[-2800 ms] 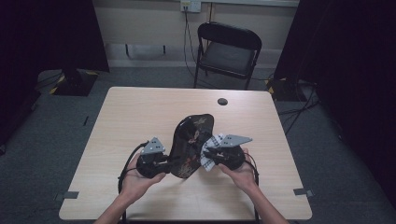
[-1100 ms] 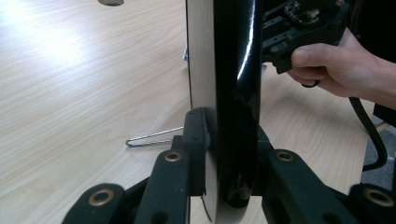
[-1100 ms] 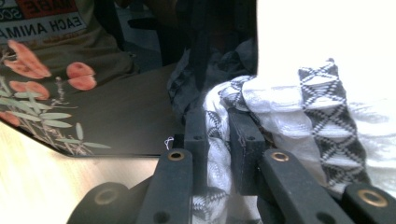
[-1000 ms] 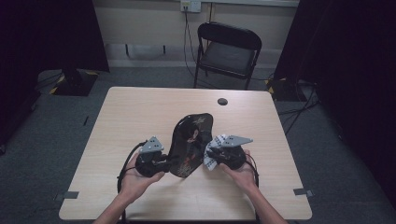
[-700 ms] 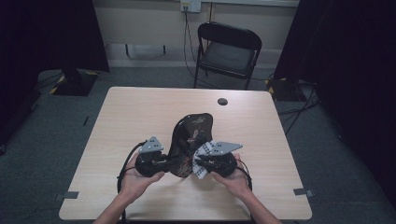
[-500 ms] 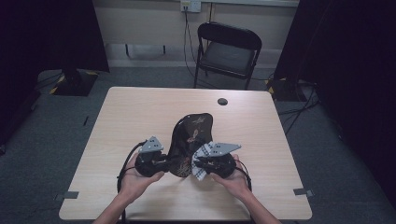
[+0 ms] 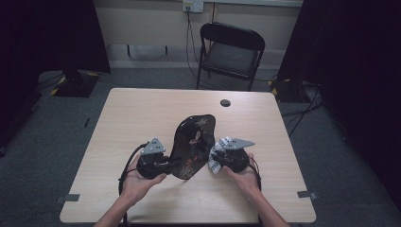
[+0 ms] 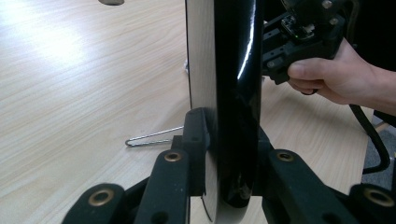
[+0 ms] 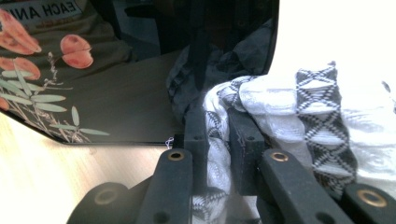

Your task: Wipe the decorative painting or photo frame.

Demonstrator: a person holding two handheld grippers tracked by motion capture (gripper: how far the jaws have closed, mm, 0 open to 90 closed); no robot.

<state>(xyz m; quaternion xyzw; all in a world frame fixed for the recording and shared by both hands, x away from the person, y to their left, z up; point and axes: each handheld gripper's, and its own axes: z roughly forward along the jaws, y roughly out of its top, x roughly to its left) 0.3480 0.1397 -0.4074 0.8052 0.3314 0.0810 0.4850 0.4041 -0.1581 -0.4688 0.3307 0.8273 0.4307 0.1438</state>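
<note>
High view: I wiped the black tray with a cloth near the table's near edge.

My left gripper (image 7: 163,164) was clamped on the lower rim of the black decorated tray (image 7: 191,142), standing it on edge on the table (image 7: 142,113); my right gripper (image 7: 218,161) was closed on a bunched black-and-white cloth (image 9: 299,112), pressed against the tray's glossy painted face. I judged the wiping under way; next I needed strokes up the face while my left held firm. Far half lay open, save a small dark disc (image 7: 225,102).

the black tray's (image 8: 233,93) top runs off the left gripper view's upper edge.
</note>
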